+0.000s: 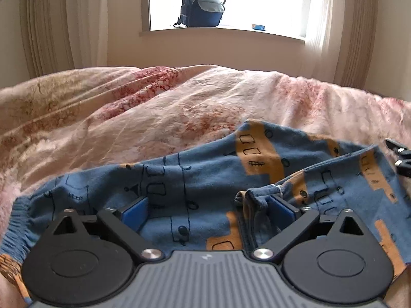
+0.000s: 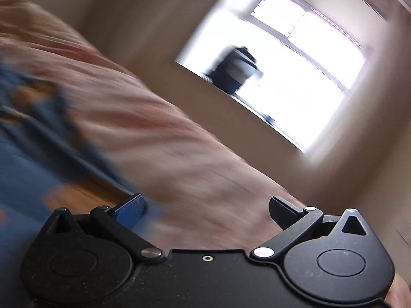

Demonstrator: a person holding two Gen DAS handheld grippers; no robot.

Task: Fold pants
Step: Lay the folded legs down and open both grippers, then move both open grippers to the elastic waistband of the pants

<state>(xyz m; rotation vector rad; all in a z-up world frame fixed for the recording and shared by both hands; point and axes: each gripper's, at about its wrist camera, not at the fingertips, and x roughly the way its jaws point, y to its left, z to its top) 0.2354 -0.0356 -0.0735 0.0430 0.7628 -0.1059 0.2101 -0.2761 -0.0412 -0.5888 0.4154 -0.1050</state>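
The pants (image 1: 205, 174) are blue with orange patches and black line drawings. They lie rumpled on the pink floral bedspread (image 1: 154, 107). My left gripper (image 1: 208, 213) hovers low over them with its jaws wide open; a bunched fold of cloth rests against the right finger (image 1: 282, 210). In the right wrist view the picture is tilted and blurred by motion. My right gripper (image 2: 205, 210) is open and empty, with the pants (image 2: 23, 159) at the left beside its left finger (image 2: 131, 211).
A dark blue backpack (image 1: 203, 6) stands on the windowsill (image 1: 221, 34) beyond the bed, and it also shows in the right wrist view (image 2: 235, 70). Curtains (image 1: 48, 25) hang on both sides. A black part of the other gripper (image 1: 400, 154) shows at the right edge.
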